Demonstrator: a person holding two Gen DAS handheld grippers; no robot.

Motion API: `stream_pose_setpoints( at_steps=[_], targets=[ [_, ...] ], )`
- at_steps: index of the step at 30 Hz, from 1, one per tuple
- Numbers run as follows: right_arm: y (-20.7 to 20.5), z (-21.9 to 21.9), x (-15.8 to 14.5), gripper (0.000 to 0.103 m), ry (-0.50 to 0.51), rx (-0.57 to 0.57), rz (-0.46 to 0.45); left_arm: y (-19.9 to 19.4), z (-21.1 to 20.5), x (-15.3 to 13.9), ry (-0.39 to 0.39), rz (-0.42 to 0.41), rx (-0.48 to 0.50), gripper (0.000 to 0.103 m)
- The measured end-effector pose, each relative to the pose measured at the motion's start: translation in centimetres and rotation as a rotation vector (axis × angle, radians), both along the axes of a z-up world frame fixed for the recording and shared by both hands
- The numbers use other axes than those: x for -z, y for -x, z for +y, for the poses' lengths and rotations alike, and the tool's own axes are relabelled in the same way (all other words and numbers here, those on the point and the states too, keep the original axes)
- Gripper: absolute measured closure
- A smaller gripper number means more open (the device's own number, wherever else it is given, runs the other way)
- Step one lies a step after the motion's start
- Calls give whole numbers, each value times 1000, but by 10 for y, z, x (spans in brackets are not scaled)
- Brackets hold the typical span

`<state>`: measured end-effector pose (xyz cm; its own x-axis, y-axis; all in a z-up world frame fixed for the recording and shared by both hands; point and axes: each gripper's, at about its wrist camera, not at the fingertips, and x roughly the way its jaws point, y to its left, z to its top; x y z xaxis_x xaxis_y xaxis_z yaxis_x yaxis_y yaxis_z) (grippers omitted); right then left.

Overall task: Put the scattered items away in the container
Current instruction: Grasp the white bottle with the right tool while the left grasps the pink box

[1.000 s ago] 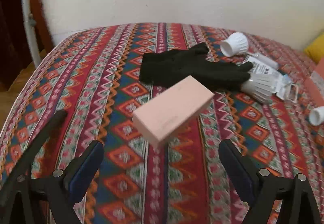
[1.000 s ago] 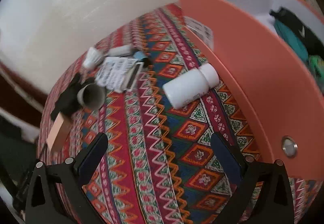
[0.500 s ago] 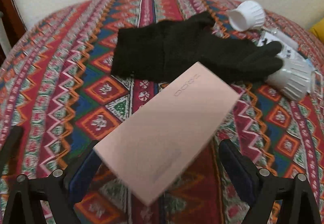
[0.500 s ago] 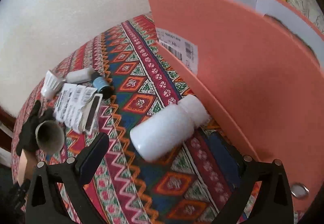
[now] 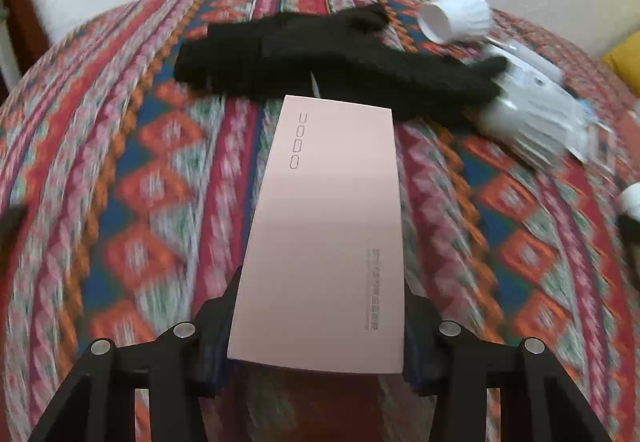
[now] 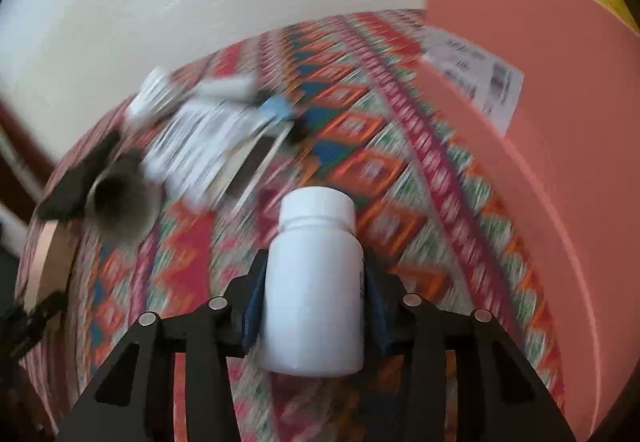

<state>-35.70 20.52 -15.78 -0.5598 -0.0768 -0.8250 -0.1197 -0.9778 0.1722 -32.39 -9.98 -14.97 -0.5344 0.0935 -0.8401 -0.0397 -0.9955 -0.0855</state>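
Note:
My left gripper [image 5: 316,338] is shut on a flat pink box [image 5: 324,226], which lies lengthwise between the jaws over the patterned cloth [image 5: 120,202]. My right gripper [image 6: 314,302] is shut on a white pill bottle [image 6: 316,282], cap pointing away. The salmon-pink container [image 6: 560,182] stands just right of the bottle, its wall bearing a white label. The pink box also shows at the left edge of the right wrist view [image 6: 48,258].
Black gloves [image 5: 320,58] lie beyond the pink box. Two white ribbed cups [image 5: 456,16] [image 5: 528,122], a printed packet [image 6: 200,142], a small white tube [image 6: 224,88] and a blue-capped item [image 6: 276,108] lie scattered further on. A white wall stands behind.
Both grippers moved in and closed: the left on the pink box, the right on the white bottle, which were lying free before.

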Motion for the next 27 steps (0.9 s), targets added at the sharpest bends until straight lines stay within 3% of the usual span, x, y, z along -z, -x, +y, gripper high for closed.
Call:
stream_pose_setpoints(
  at_steps=[7,14,20,27],
  targets=[
    [-80,-41,-9,58,-18,-162,-36,-83,24,-8,3,30,-11,49],
    [-157,-64,-23,58,34,-246,-16,-154,42,-45,1,153,-9,51],
    [-224,-67,-48,58,41,-305,60,-200,55,-80,-6,235,7,51],
    [-288,-50,-96,57,-20,-318,218,-242,86,-125,-25,333,80,50]
  ],
)
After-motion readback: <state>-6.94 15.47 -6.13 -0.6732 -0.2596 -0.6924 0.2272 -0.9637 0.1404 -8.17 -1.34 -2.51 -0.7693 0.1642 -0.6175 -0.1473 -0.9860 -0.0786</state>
